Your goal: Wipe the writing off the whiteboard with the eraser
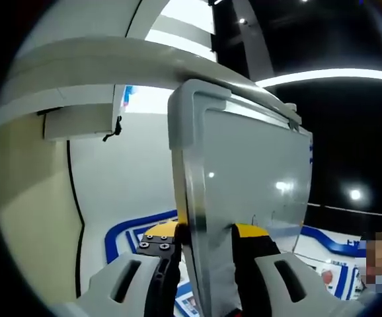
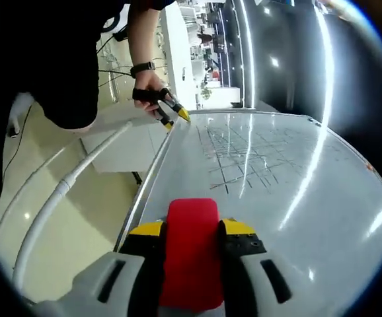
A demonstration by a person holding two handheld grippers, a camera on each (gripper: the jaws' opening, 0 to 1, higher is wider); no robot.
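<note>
In the right gripper view, my right gripper (image 2: pixel 191 228) is shut on a red eraser (image 2: pixel 191 254), held just above the near part of the whiteboard (image 2: pixel 323 218). Black criss-cross writing (image 2: pixel 244 158) covers the board's middle, beyond the eraser. At the board's far left corner, a person's hand (image 2: pixel 148 89) holds my left gripper (image 2: pixel 176 117), which is clamped on the board's edge. In the left gripper view, the left gripper (image 1: pixel 207 234) has its yellow-tipped jaws on either side of the whiteboard's (image 1: pixel 257 165) metal-framed edge, and the board rises up between them.
A curved white tube (image 2: pixel 65 191) runs along the whiteboard's left side over a beige floor. A white counter (image 2: pixel 121 142) stands past it. In the left gripper view, a white curved beam (image 1: pixel 98 59) arches overhead and a blue-bordered floor graphic (image 1: pixel 131 231) lies below.
</note>
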